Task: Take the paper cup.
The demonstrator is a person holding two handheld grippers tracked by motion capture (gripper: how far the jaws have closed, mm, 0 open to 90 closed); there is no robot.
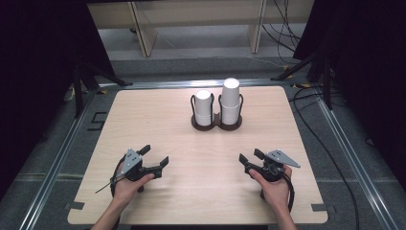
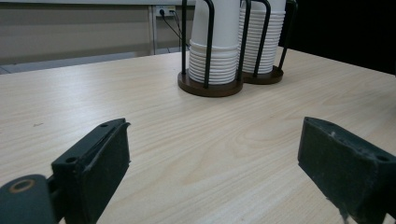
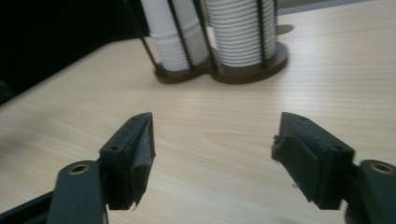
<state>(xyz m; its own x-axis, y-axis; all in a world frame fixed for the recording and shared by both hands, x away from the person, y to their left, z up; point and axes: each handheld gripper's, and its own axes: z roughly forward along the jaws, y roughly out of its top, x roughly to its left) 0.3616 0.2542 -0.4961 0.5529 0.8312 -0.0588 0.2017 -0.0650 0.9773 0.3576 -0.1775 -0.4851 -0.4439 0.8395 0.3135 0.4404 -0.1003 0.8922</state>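
Table (image 1: 143, 120) bare around both tools. The 2-slot cup holder (image 1: 217, 125) stands well ahead of my grippers, between their lines, cup stacks (image 1: 230, 100) upright. Left gripper (image 1: 155, 155) and right gripper (image 1: 249, 157): jaws spread, holding nothing; neither is clearly nearer.

no legible text, labels or signs
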